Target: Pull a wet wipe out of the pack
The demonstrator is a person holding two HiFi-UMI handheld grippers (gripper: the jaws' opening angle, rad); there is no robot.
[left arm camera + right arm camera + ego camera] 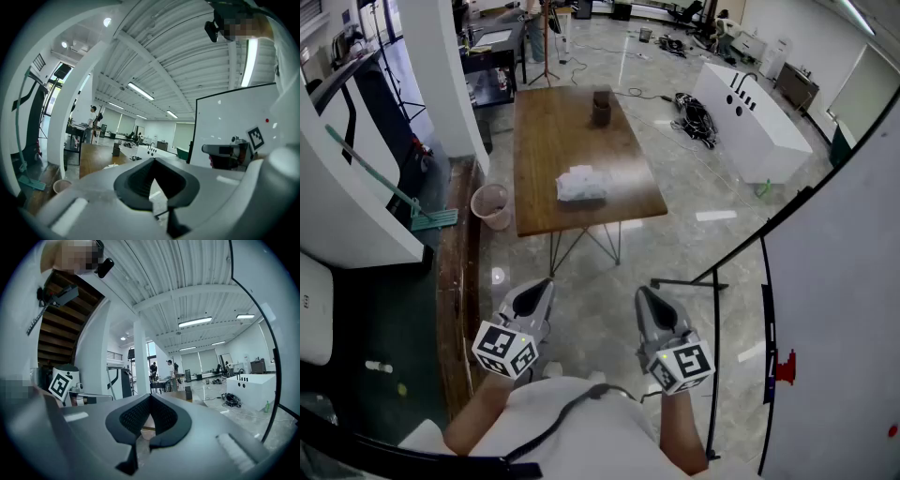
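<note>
- The wet wipe pack [581, 185] lies white and crumpled on the near half of the wooden worktop [546, 131], toward its right edge. It is untouched, and no sheet is drawn out that I can make out from here.
- Farther back on the same worktop stands a dark container [601, 108], well apart from the pack. A pink bin [491, 206] sits on the floor by the near left corner.
- Both tools hang close to the person's body, well short of the worktop. The left gripper [536, 291] is on the left and the right gripper [647, 298] on the right, both pointing roughly level toward the table.
- Jaws together on both, and neither gripper view shows anything between them.
- So the step in hand looks like the approach. To do it well, come up to the near edge and spread the jaws before reaching in.
- Then pin the pack's body with one gripper and nip only the top sheet at the opening with the other.
- Pull up and away slowly, or the light pack may lift along with the wipe.
</note>
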